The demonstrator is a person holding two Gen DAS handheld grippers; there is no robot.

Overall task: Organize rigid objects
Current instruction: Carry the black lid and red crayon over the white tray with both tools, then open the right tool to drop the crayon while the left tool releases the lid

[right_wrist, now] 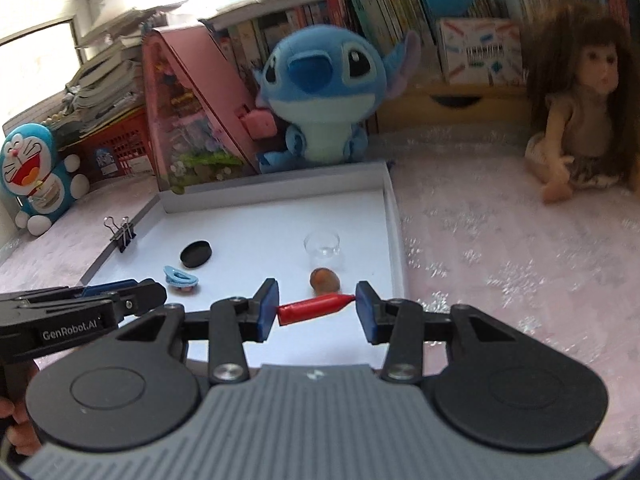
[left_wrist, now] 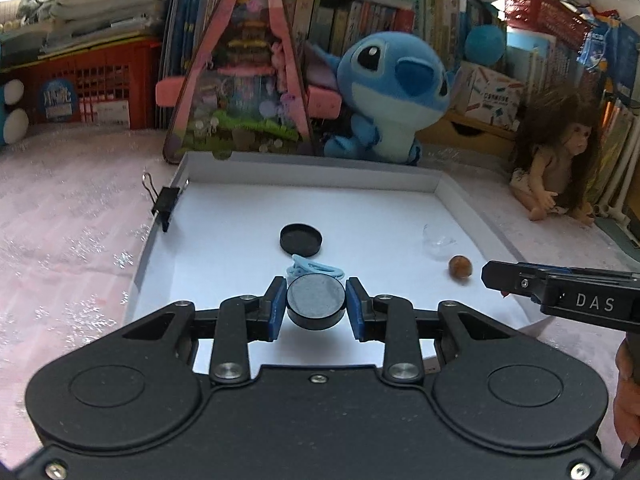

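A white shallow tray (left_wrist: pixel 312 184) lies on the pink cloth, also in the right wrist view (right_wrist: pixel 394 216). My left gripper (left_wrist: pixel 316 306) is shut on a black round puck (left_wrist: pixel 316 304) held above the tray's near part. My right gripper (right_wrist: pixel 318 308) is shut on a red crayon-like stick (right_wrist: pixel 316 308), gripped end to end over the tray's near right part. In the tray lie a black round lid (left_wrist: pixel 301 239) (right_wrist: pixel 196 254), a light blue clip (left_wrist: pixel 316 268) (right_wrist: pixel 181 278), a brown nut (left_wrist: pixel 460 267) (right_wrist: pixel 325 280) and a small clear cup (left_wrist: pixel 438 242) (right_wrist: pixel 322 244).
A black binder clip (left_wrist: pixel 164 200) (right_wrist: pixel 122 234) grips the tray's left rim. Behind the tray stand a pink triangular house model (left_wrist: pixel 244 80), a blue plush (left_wrist: pixel 392 92) and bookshelves. A doll (right_wrist: pixel 580 120) sits at right, a blue cat figure (right_wrist: pixel 34 172) at left.
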